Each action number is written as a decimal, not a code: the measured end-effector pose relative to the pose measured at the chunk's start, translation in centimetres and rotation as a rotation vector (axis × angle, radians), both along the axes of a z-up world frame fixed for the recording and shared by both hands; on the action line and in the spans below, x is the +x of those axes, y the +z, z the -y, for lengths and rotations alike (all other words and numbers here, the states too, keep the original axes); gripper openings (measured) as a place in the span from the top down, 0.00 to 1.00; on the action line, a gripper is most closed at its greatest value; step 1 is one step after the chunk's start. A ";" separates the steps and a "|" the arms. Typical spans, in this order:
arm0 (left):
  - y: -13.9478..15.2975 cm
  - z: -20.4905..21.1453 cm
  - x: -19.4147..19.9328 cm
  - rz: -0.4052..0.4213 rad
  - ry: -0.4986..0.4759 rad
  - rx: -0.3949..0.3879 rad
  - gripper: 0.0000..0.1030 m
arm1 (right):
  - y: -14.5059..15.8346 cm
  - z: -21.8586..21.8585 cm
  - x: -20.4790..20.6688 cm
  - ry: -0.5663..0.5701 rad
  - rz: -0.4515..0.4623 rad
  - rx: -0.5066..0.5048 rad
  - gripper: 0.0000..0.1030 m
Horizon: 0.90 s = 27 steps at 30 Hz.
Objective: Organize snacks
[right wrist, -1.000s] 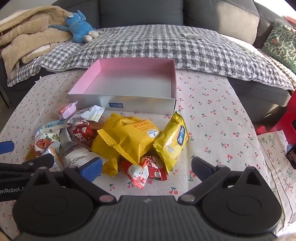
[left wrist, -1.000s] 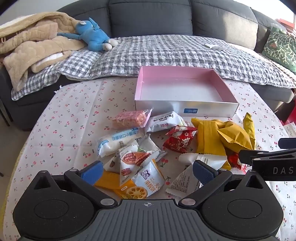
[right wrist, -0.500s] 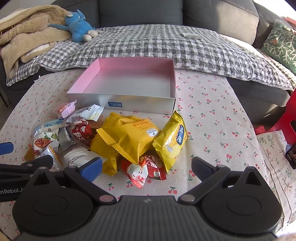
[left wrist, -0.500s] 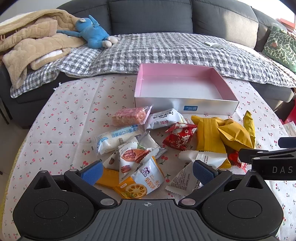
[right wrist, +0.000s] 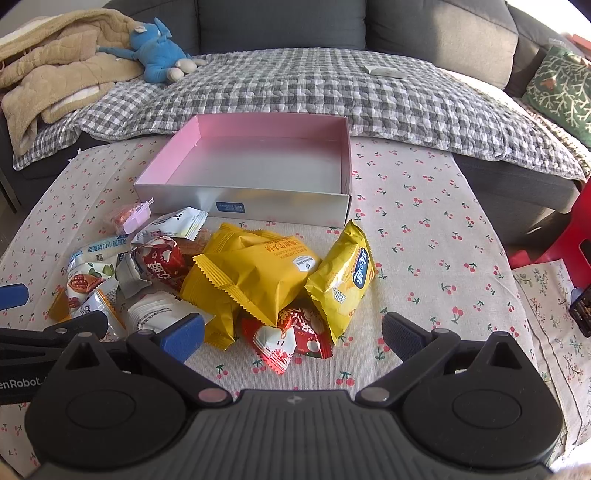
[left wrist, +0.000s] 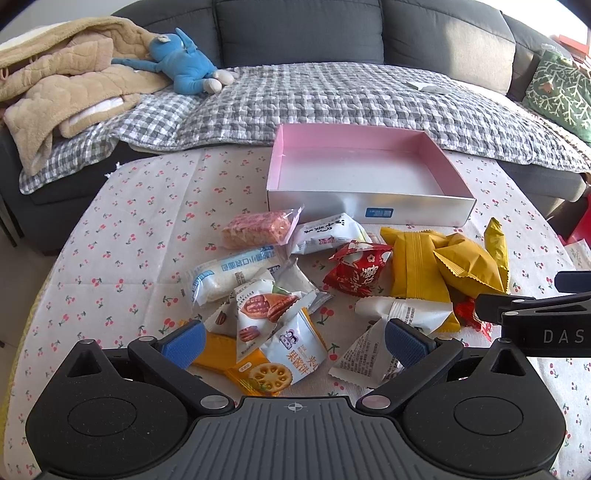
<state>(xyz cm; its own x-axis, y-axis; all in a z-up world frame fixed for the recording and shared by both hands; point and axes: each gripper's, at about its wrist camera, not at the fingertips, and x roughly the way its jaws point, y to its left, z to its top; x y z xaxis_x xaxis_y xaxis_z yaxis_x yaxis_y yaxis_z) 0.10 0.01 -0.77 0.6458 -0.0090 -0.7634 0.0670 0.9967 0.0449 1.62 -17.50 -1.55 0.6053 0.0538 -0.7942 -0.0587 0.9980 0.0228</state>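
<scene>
A pile of wrapped snacks lies on the cherry-print tablecloth (left wrist: 122,229) in front of an empty pink box (left wrist: 364,173) (right wrist: 258,162). My left gripper (left wrist: 293,341) is open over the near end of the pile, above a white and orange biscuit pack (left wrist: 284,354) and a pecan pack (left wrist: 258,306). My right gripper (right wrist: 291,334) is open, just short of a small red candy pack (right wrist: 277,343), with the big yellow bag (right wrist: 258,269) and a yellow chip bag (right wrist: 343,277) beyond it. Neither gripper holds anything.
A grey sofa (left wrist: 295,33) with a checked blanket (left wrist: 314,99) stands behind the table, holding a blue plush toy (left wrist: 184,66) and a beige quilt (left wrist: 62,85). A green cushion (left wrist: 561,92) is at the right. A red stool (right wrist: 580,229) stands beside the table's right edge.
Both views have shifted slightly, so the box and snacks sit a little lower in frame. The grippers stay open and no snack has moved.
</scene>
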 end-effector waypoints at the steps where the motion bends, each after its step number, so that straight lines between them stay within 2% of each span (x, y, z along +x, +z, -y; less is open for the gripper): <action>1: 0.0 0.0 0.0 0.000 0.000 0.000 0.00 | 0.0 0.0 0.0 0.000 0.000 0.000 0.00; 27: -0.6 0.1 -0.2 -0.008 -0.001 -0.001 0.00 | 0.1 0.2 0.0 -0.002 0.006 -0.004 0.00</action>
<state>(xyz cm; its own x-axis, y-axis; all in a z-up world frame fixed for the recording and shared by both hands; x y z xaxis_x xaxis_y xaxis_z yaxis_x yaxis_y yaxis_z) -0.14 -0.07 -1.36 0.6397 -0.0104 -0.7686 0.0685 0.9967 0.0435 1.63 -17.66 -1.49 0.6101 0.0488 -0.7908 -0.0565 0.9982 0.0181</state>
